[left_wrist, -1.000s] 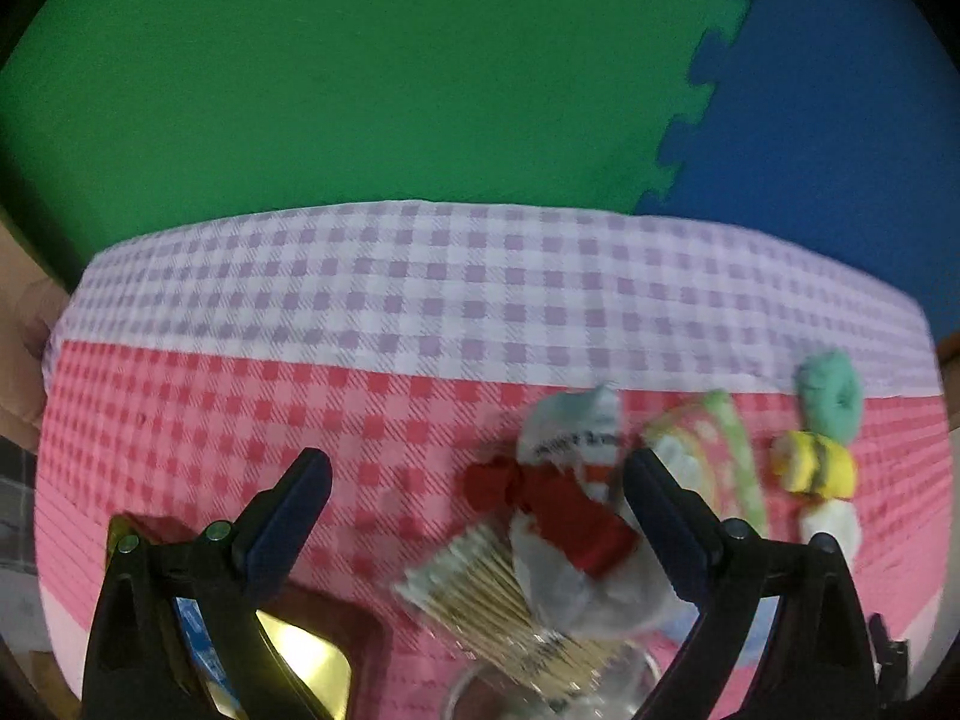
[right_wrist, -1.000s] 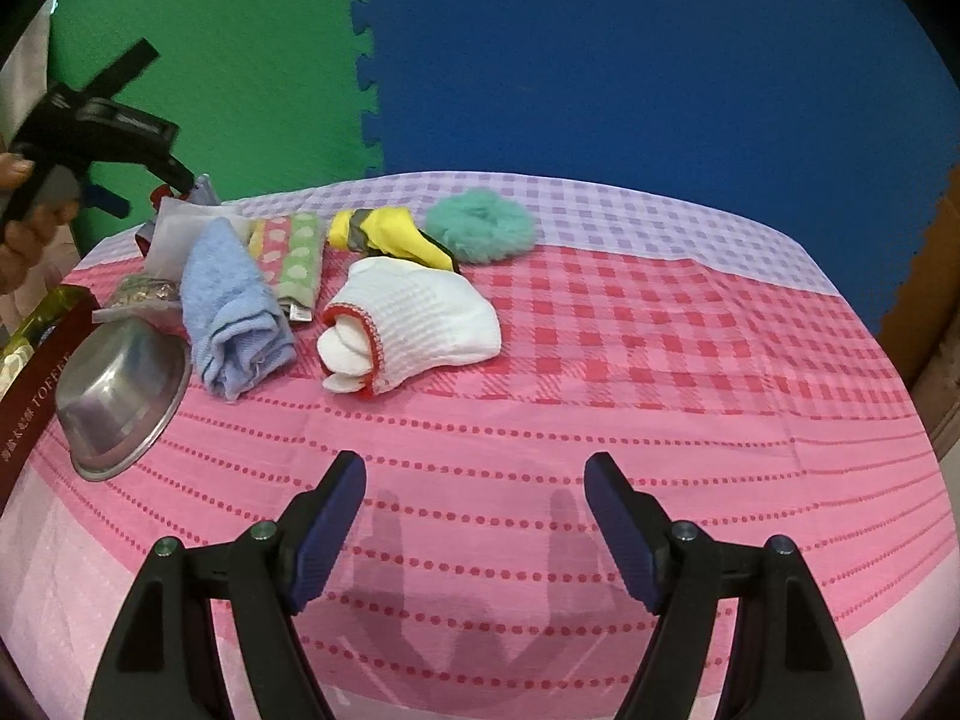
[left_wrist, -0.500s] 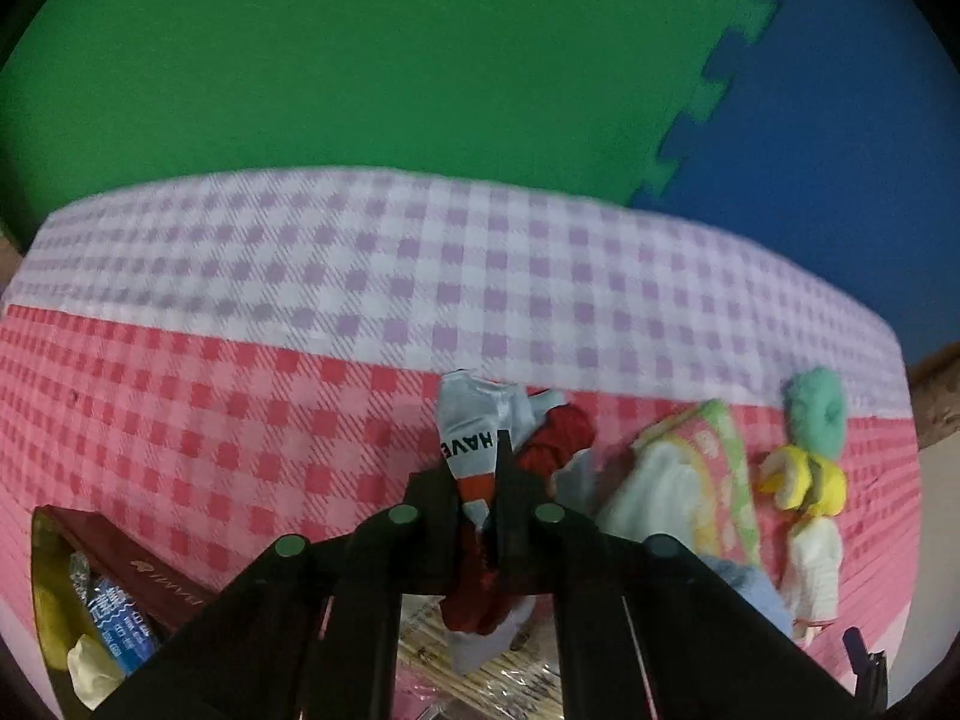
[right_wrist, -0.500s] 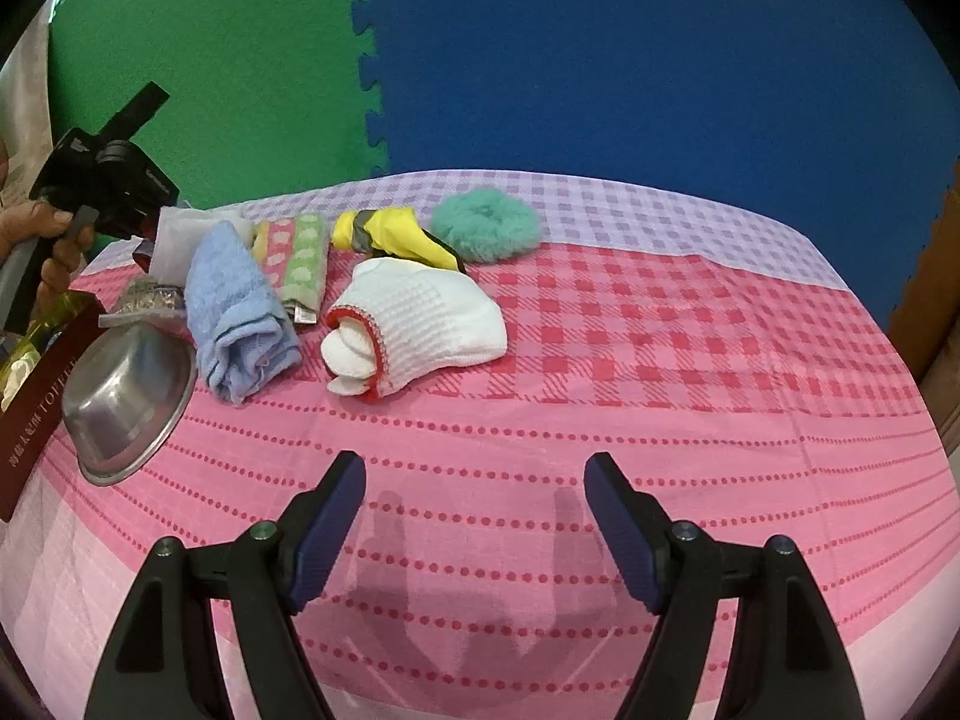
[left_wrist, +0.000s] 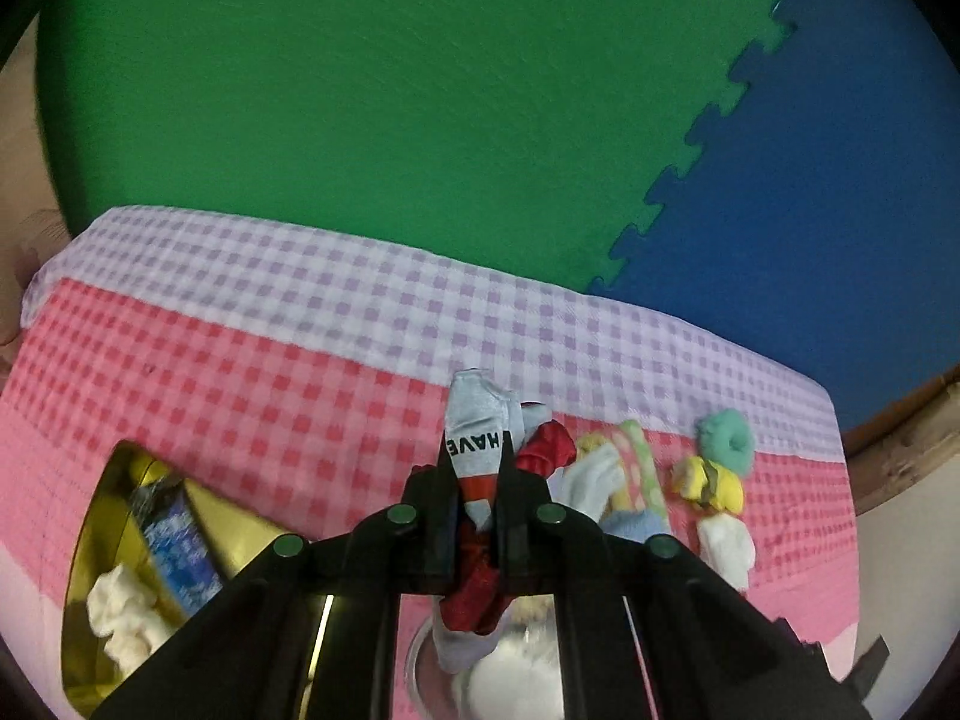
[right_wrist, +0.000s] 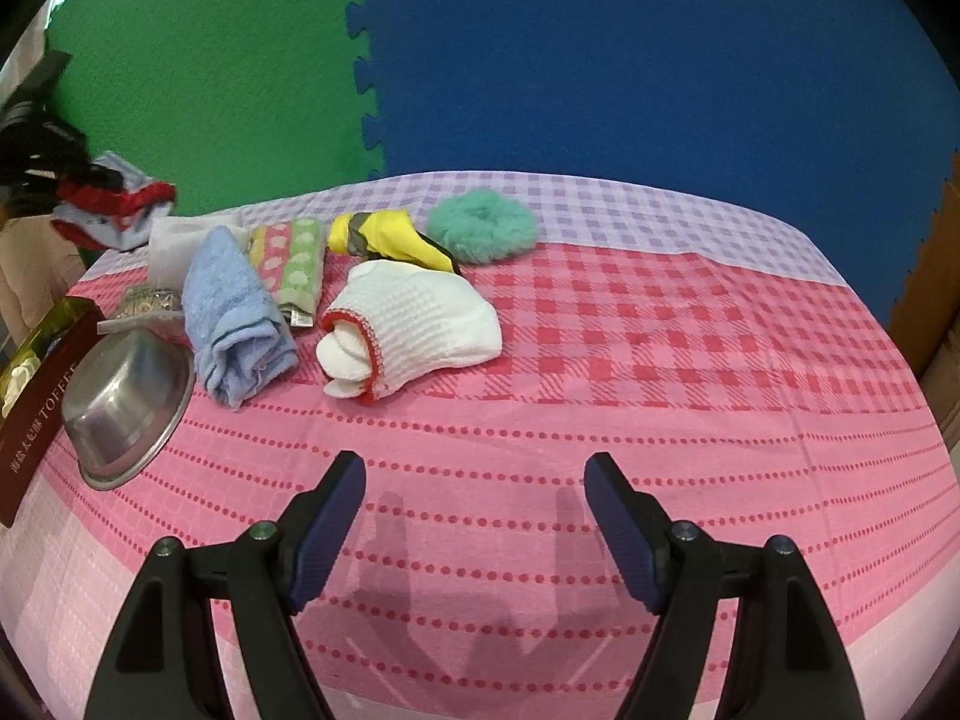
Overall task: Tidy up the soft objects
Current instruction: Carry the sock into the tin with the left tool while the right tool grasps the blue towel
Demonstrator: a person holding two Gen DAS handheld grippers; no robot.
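My left gripper [left_wrist: 477, 480] is shut on a grey and red sock [left_wrist: 474, 426] lettered "HAVE", held up off the table. In the right wrist view that sock [right_wrist: 114, 204] hangs at the far left, above the cloth. Behind my right gripper lie a blue towel [right_wrist: 234, 312], a white knit glove [right_wrist: 414, 324], a green and pink patterned cloth [right_wrist: 291, 261], a yellow soft item [right_wrist: 390, 234] and a teal scrunchie [right_wrist: 483, 225]. My right gripper [right_wrist: 474, 516] stands open over the pink tablecloth [right_wrist: 660, 420], with nothing between its fingers.
A steel bowl [right_wrist: 126, 396] lies tipped at the left beside a dark red toffee box [right_wrist: 36, 420]. The open gold-lined box [left_wrist: 120, 570] holds a blue packet and a white soft thing. A clear packet of sticks [right_wrist: 144, 300] lies behind the bowl.
My left gripper went from open to shut on the grey and red sock, then lifted it off the table and swung towards the box. My right gripper kept still.
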